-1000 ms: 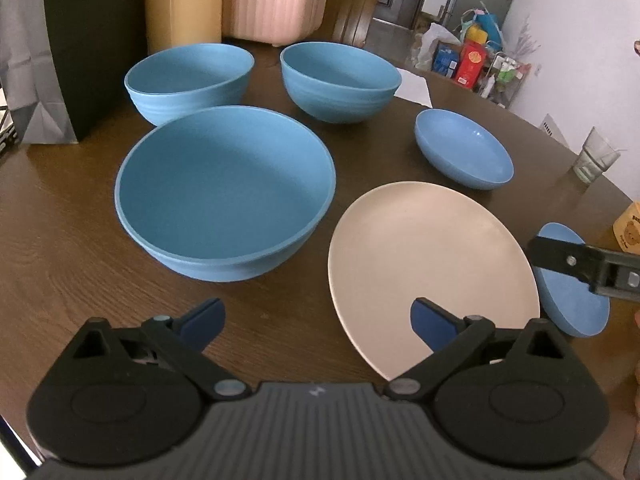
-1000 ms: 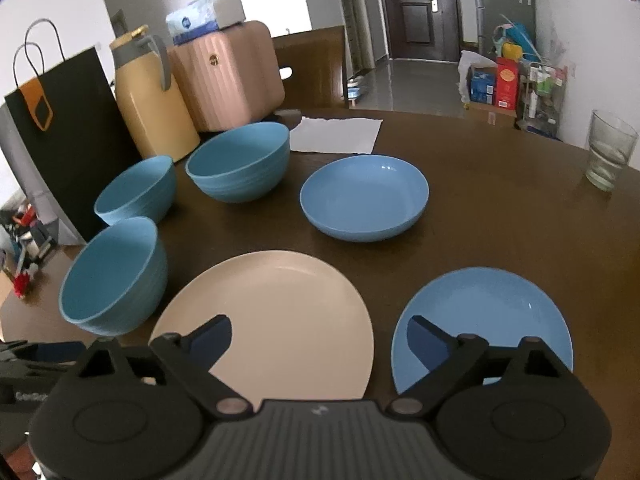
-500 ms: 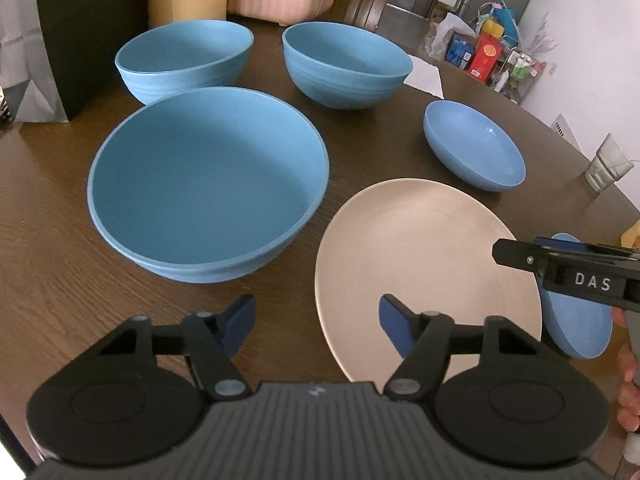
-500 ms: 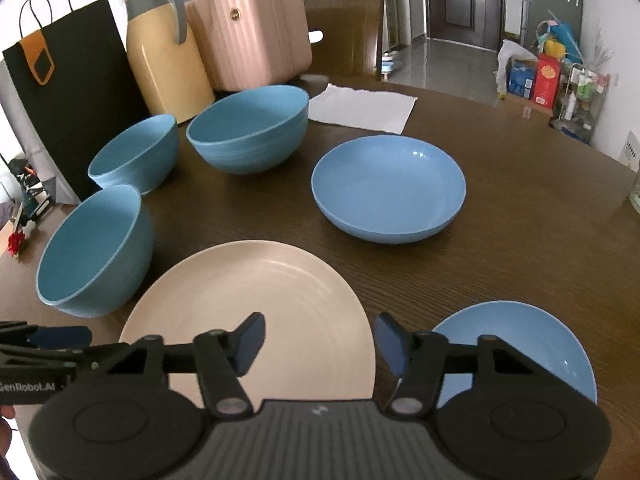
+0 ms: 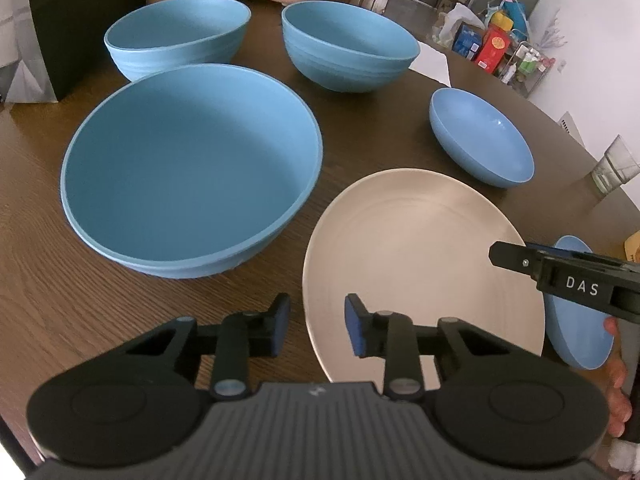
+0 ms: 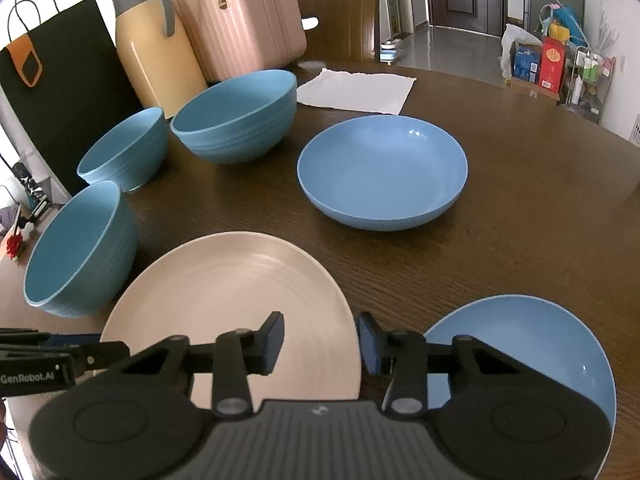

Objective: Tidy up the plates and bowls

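Observation:
A beige plate (image 5: pixel 420 264) (image 6: pixel 240 292) lies on the brown table (image 5: pixel 60 320) in front of both grippers. My left gripper (image 5: pixel 316 324) has its jaws closing, with the plate's left rim in the gap and the pads clear of it. My right gripper (image 6: pixel 322 336) is closing too, with the plate's right rim in its gap and untouched. A large blue bowl (image 5: pixel 192 168) sits left of the plate. Two more blue bowls (image 5: pixel 176 36) (image 5: pixel 348 44) stand behind it. A shallow blue dish (image 6: pixel 382 172) and a small blue plate (image 6: pixel 532 344) lie to the right.
At the back stand a black paper bag (image 6: pixel 52 80), a yellow jug (image 6: pixel 156 52) and a pink case (image 6: pixel 240 20). A white napkin (image 6: pixel 356 88) lies near them. A glass (image 5: pixel 612 168) stands at the far right edge. A person's hand (image 5: pixel 616 380) holds the right gripper.
Both grippers' jaws have narrowed a lot. Both have come lower and closer to the beige plate, whose rims now sit in their gaps.

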Demonstrator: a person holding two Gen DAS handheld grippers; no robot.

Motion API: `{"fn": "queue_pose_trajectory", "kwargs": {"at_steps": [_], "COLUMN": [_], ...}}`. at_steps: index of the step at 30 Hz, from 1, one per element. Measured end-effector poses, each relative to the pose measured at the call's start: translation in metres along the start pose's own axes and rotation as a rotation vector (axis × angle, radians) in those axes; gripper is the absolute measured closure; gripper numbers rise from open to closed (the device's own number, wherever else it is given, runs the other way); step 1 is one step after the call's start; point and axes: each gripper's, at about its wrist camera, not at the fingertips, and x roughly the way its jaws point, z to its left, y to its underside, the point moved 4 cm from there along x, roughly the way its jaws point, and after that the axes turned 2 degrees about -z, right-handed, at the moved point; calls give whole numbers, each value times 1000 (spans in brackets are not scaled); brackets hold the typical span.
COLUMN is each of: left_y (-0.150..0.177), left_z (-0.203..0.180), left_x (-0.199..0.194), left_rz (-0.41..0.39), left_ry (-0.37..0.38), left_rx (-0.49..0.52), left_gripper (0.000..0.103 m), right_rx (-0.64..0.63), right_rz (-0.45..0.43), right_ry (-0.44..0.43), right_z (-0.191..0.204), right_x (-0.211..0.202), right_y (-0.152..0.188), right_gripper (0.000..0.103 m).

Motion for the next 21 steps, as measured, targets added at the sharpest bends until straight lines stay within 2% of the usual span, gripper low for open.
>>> {"fn": "queue_pose_trajectory", "kwargs": {"at_steps": [5,16,21], "left_y": [0,-3,-3], "left_z": [-1,-2,-3], "left_x": [4,12,13], "left_rz": [19,15,10], "left_ry": [5,-7,-16], "left_rx": [-12,-9,-6], "left_gripper": [83,90,90], "right_rx": [15,23,33], "right_rz": [9,16,10], "right_ry": [-8,10,19], "right_z": [-4,-6,-9], "right_x": [2,5,3], "right_y": [2,6,7], "right_gripper": [70,75,83]}}
